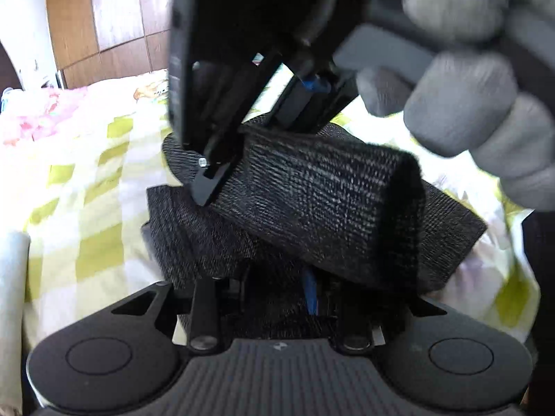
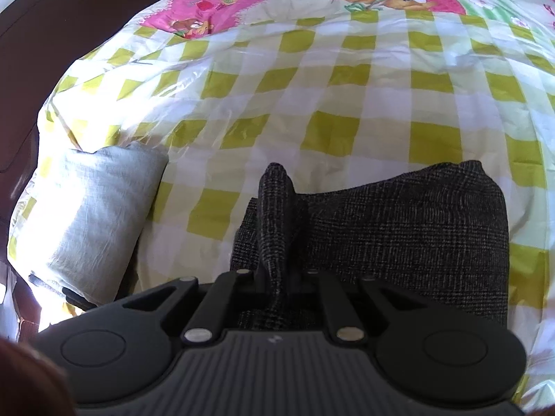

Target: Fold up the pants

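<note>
The dark grey woven pants (image 1: 322,208) are folded into a thick bundle and held just above the checked bed cover (image 1: 86,187). My left gripper (image 1: 274,298) is shut on the near edge of the pants, its fingertips buried in the cloth. My right gripper (image 1: 242,145) comes in from above in the left wrist view, held by a grey-gloved hand (image 1: 478,104), and is shut on the pants' far top fold. In the right wrist view my right gripper (image 2: 277,277) pinches a raised ridge of the pants (image 2: 399,235).
A folded light grey garment (image 2: 93,218) lies on the bed's left edge. The bed cover (image 2: 312,79) is yellow-green checked with pink cartoon prints at the far end. Wooden wardrobe doors (image 1: 104,17) stand behind the bed. Dark floor (image 2: 52,34) lies at left.
</note>
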The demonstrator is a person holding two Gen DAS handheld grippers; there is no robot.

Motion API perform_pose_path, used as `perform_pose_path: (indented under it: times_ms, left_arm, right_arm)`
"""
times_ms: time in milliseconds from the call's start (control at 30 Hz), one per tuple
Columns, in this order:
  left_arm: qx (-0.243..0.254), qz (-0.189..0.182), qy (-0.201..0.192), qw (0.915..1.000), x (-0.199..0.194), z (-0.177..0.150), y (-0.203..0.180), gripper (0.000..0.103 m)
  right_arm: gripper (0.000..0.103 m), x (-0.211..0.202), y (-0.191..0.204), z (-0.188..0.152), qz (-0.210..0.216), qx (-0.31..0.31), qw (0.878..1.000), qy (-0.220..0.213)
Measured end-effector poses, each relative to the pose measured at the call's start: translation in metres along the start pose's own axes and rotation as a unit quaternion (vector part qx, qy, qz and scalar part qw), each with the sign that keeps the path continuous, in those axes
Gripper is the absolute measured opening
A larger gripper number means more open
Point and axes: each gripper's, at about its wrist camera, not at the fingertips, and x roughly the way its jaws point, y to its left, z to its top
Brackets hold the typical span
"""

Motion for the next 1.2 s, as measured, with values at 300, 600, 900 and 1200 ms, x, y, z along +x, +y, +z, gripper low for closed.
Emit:
perform_pose_path:
  times_ms: [300,600,900,1200]
  left_arm:
    - [-0.070,-0.029,-0.015,0.9970,-0.044,-0.024,0.016,0.044]
    - [-0.062,-0.007,-0.035,0.9974,-0.069,-0.020,0.028,0.045]
    - [-0.048,0.004,-0.013,0.9988,-0.039,-0.017,0.019,0.045]
    - [-0.045,-0.014,-0.004,0.9989,-0.028,-0.024,0.012,0.045]
  right_arm:
    - [0.011,0.010,0.013,0.001,-0.015,-0.008,1.000,-0.014]
    - [0.010,0.003,0.005,0.003,-0.003,0.020,0.999,-0.024]
    - [0.010,-0.003,0.004,0.002,-0.004,0.025,0.999,-0.032]
    - [0.011,-0.003,0.019,0.005,-0.023,0.009,0.999,-0.041]
